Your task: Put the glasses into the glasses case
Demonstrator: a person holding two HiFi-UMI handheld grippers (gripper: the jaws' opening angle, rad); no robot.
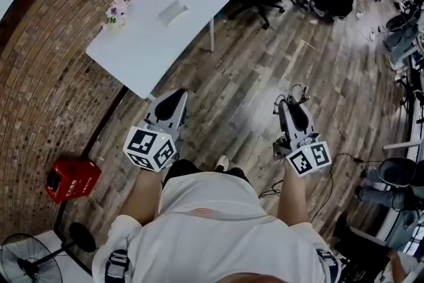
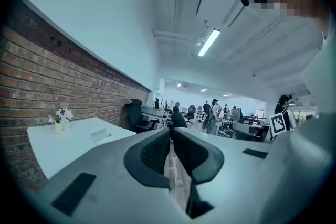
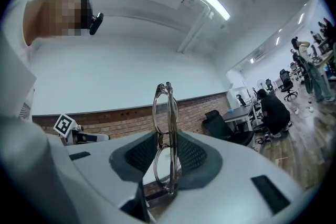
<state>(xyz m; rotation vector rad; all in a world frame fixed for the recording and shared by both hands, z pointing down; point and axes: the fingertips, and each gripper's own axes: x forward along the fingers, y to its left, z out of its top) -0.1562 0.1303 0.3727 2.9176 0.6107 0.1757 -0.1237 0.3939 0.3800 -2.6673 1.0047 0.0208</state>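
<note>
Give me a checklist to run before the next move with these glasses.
1. Glasses secure in the right tongs: ok, folded and clamped upright between the pads.
2. Left tongs free: ok, jaws together, nothing between them.
3. Case located: cannot tell. A pale flat object lies on the white table, but it is too small to identify.
4. Case open: cannot tell.
5. Table within reach: probably not ok. It stands ahead of both tongs, with bare floor between.
6. Flowers clear of the pale flat object: ok, they stand apart from it near the table's edge.
</note>
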